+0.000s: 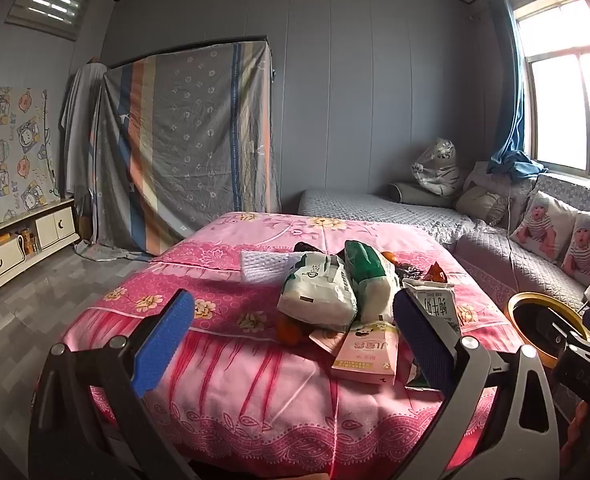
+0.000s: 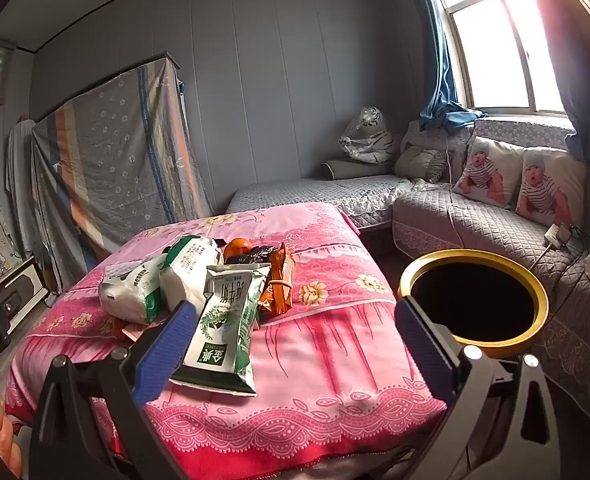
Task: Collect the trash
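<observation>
Right wrist view: both hand-held grippers gape empty, right one over milk carton, left.

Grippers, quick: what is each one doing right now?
Left gripper: open, holding nothing.
Right gripper: open, holding nothing.

a heap of trash sits on the pink floral cloth: two crumpled white-and-green bags, a flat green milk pouch, an orange wrapper. a pink carton lies flat at the near edge. the gold-rimmed bin stands open just beside.
</observation>
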